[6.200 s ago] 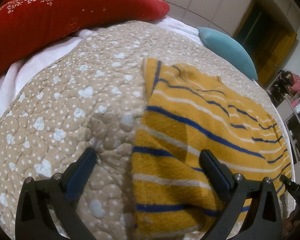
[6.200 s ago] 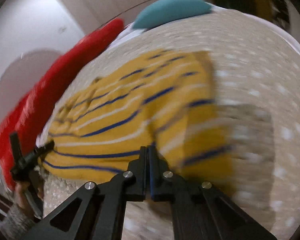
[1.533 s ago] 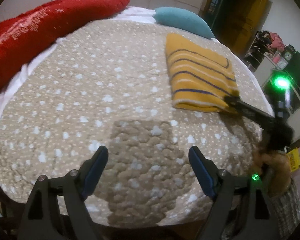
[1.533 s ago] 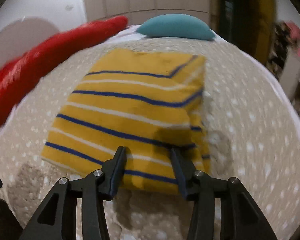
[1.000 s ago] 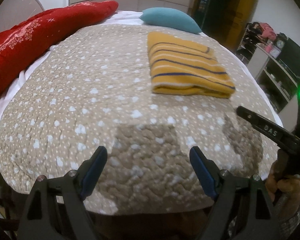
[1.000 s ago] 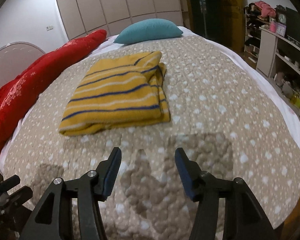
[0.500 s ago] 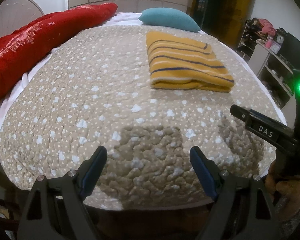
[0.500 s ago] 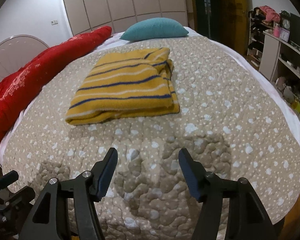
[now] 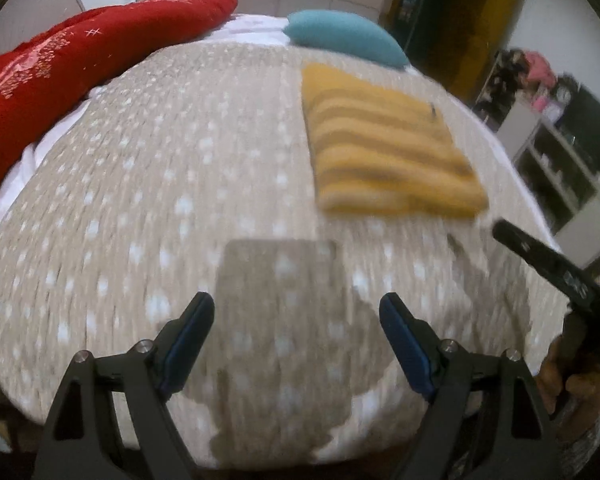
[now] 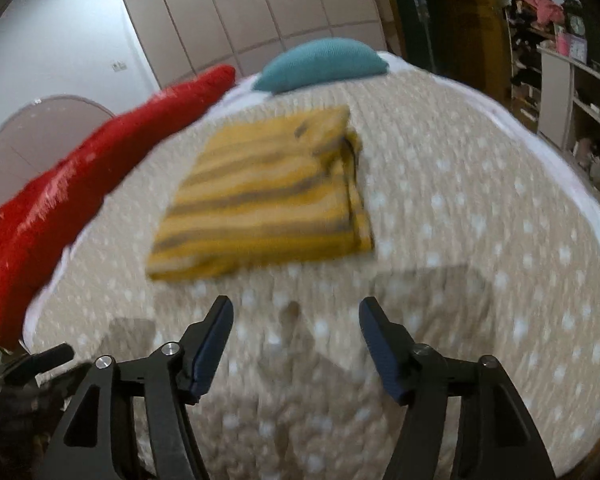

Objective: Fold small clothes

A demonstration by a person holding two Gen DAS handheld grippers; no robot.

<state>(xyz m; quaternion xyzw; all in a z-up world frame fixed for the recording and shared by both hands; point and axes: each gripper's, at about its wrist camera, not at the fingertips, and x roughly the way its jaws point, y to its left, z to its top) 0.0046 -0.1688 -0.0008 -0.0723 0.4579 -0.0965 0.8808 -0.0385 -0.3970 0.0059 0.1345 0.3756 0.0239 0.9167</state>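
I hold my left gripper (image 9: 296, 316) tilted down over the near edge of the bed quilt (image 9: 140, 200), its jaws spread wide with only quilt between them. My right gripper (image 10: 296, 320) points down at the quilt too, its jaws opening and nothing between them. The folded yellow striped garment (image 10: 260, 200) lies flat on the quilt, well apart from both grippers, near the teal pillow (image 10: 320, 62) and beside the red blanket (image 10: 100, 160). Compared with half a second ago, both views are now blurred and the garment sits farther to the right in the left view. I see no containers holding anything.
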